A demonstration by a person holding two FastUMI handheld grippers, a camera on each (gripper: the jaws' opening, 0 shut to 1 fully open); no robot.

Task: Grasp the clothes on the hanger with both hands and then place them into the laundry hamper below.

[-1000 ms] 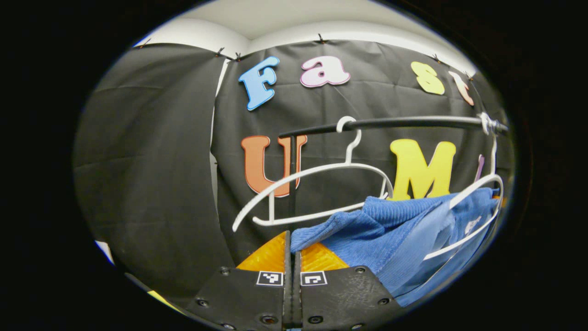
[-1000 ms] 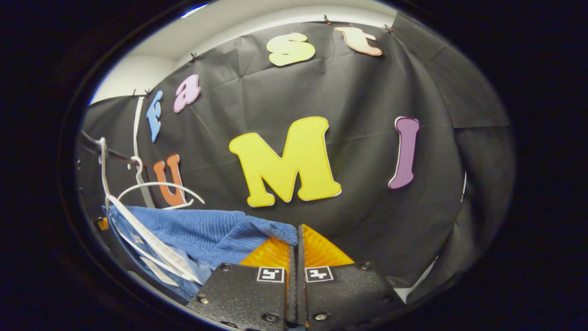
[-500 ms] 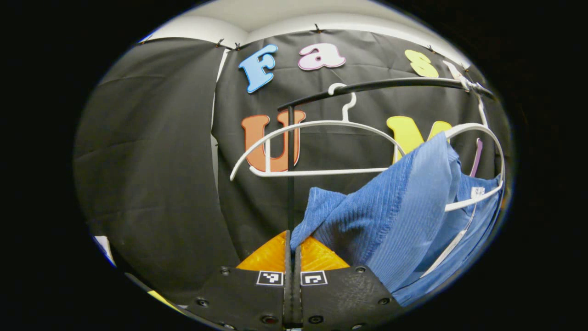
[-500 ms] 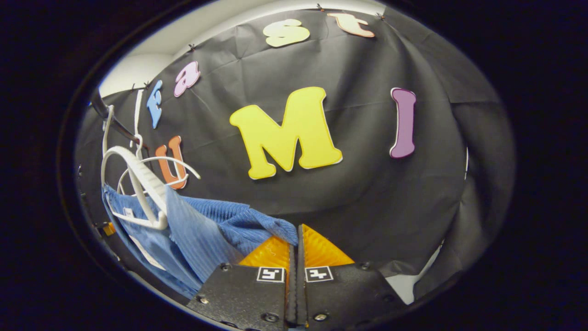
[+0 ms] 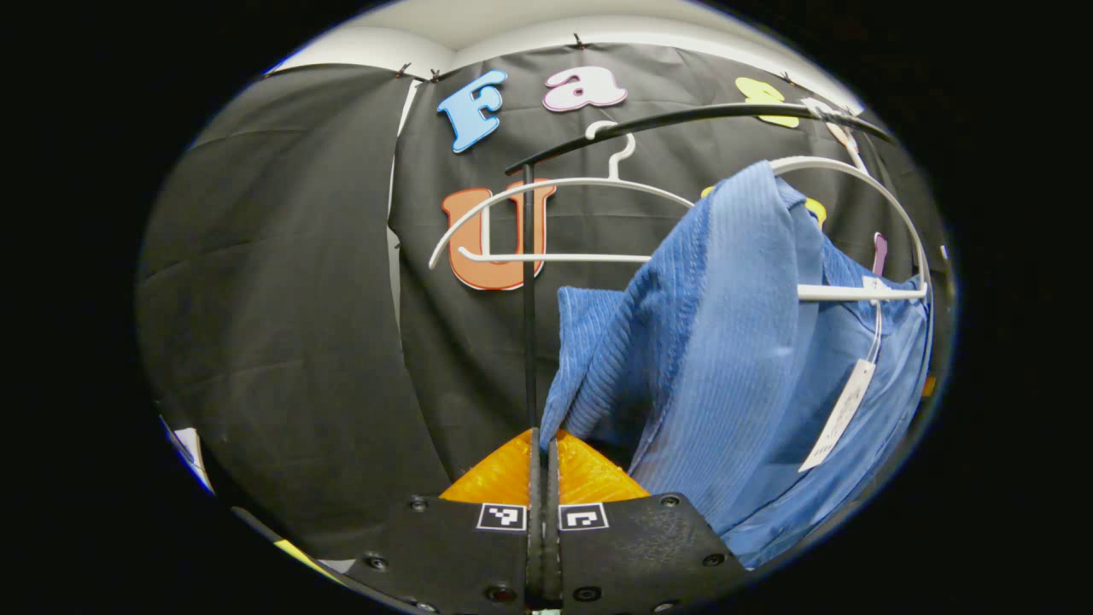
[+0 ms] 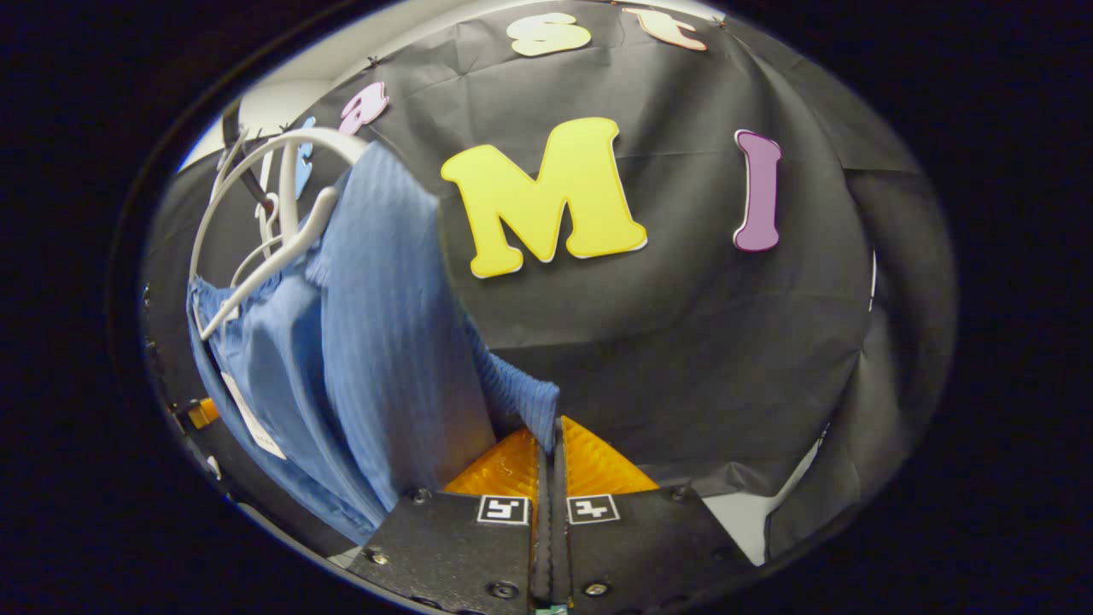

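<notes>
Grippers both pinch the blue garment (image 5: 734, 342): the left gripper (image 5: 543, 437) is clamped on a corner of it, and the right gripper (image 6: 551, 424) is closed on another edge. The cloth hangs draped over the white hanger (image 5: 862, 290) on the black rail (image 5: 683, 120), beside an empty hanger (image 5: 546, 218). To do this well, I'd draw both ends off together so the fabric slides free without dragging the hanger off the rail. Hamper below is out of sight, and how much cloth sits between the fingers is hard to judge
</notes>
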